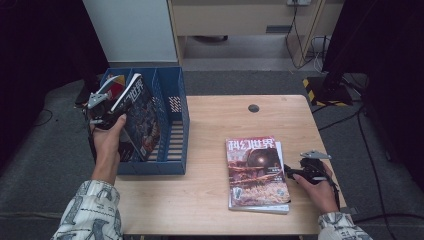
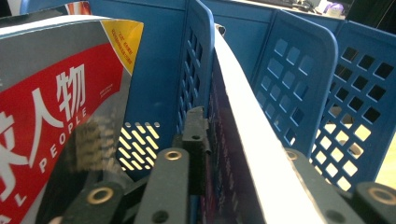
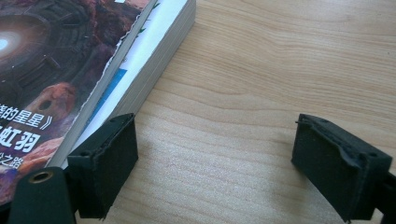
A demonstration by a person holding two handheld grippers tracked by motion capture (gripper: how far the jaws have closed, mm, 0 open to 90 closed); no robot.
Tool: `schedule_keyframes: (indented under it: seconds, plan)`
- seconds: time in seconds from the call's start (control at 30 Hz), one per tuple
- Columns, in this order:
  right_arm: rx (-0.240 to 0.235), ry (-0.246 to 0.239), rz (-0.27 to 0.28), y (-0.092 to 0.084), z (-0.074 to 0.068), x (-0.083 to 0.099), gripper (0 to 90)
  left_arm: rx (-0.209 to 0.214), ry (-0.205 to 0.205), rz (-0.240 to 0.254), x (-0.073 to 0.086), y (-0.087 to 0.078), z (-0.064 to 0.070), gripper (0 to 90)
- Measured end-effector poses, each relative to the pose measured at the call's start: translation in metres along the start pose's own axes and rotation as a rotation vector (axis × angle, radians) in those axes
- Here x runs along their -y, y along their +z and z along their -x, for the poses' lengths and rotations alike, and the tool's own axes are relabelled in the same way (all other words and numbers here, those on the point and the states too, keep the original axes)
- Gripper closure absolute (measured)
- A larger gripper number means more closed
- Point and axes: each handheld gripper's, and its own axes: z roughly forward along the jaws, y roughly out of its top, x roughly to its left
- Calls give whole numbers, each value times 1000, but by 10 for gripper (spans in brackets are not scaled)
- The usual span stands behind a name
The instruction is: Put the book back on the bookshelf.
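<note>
Filing magazines into a blue file rack (image 1: 172,125) at the left edge of the table (image 1: 220,200): the step in hand appears to be the release of one magazine into a slot. The left tongs (image 1: 102,107) hold a dark-covered magazine (image 1: 137,117) upright over the rack's middle compartment; in the left gripper view its white edge (image 2: 247,126) runs between the two black jaws beside a perforated divider (image 2: 198,60), and the pads look close to its faces, though whether they press on it cannot be told. A red-covered magazine (image 2: 42,121) already stands in the neighbouring compartment. The right tongs (image 1: 295,173) rest low at the table's right side with jaws set well apart and nothing between them; in the right gripper view one pad (image 3: 109,158) sits just beside the lower corner of a stack of magazines (image 1: 256,172) lying flat on the wood. Judged next move: let the upright magazine settle fully into its slot and draw the left tongs clear, then slide a right jaw under the stack's top copy, closing on that copy alone without dragging the one beneath
</note>
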Motion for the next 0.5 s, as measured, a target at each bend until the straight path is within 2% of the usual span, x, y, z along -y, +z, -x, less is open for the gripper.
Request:
schedule_keyframes:
  seconds: [0.17, 0.5]
  plan:
    - [1, 0, -1, 0, 0, 0, 140, -2, 34, -15, 2, -3, 2, 658]
    - [2, -5, -1, 0, 0, 0, 136, -4, 23, -29, 12, -7, 2, 545]
